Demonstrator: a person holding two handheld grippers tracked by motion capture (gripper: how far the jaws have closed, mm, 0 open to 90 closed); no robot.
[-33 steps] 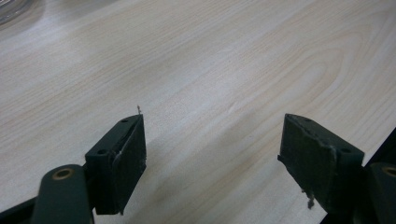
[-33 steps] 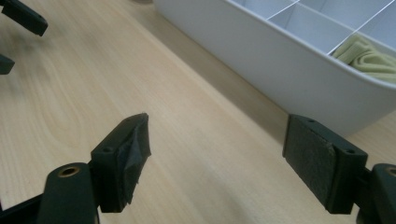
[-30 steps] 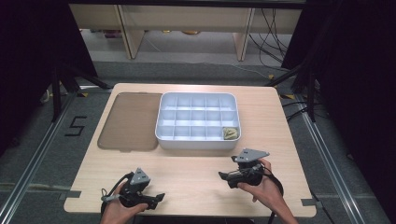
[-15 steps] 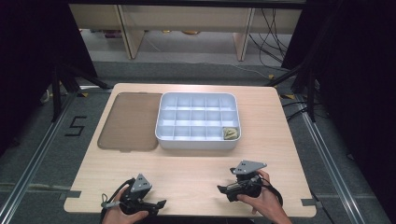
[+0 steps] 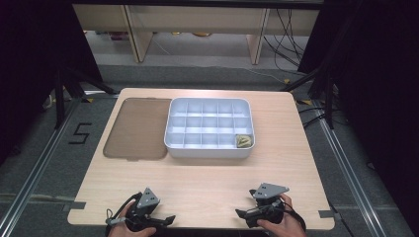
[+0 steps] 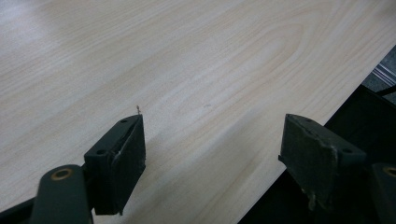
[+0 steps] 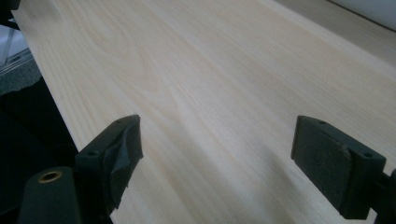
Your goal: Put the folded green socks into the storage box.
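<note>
The right gripper (image 5: pixel 240 214), a black two-jaw tool topped by a grey three-cornered plate, is held low over the near right edge of the pale wooden desk (image 5: pixel 207 182), its jaws pointing left. Its jaws have just been opening and are seen spread wide apart in the right gripper view (image 7: pixel 217 156), with bare wood grain between them and nothing gripped. The hand (image 5: pixel 279 224) around it enters from the near edge. The left gripper (image 5: pixel 170 218), of the same make, is held at the near left edge with its jaws pointing right; in the left gripper view (image 6: pixel 212 154) its jaws also stand apart, with bare desk between them.

Farther off, at the middle of the desk, a white plastic tray divided into many square compartments (image 5: pixel 207 148) is set. A small crumpled yellowish object (image 5: pixel 243 141) lies in the tray's near right corner compartment, well apart from both grippers; what it is cannot be told. Just beside the tray's left wall, a flat brown translucent rectangular lid (image 5: pixel 137 128) rests on the desk.
</note>
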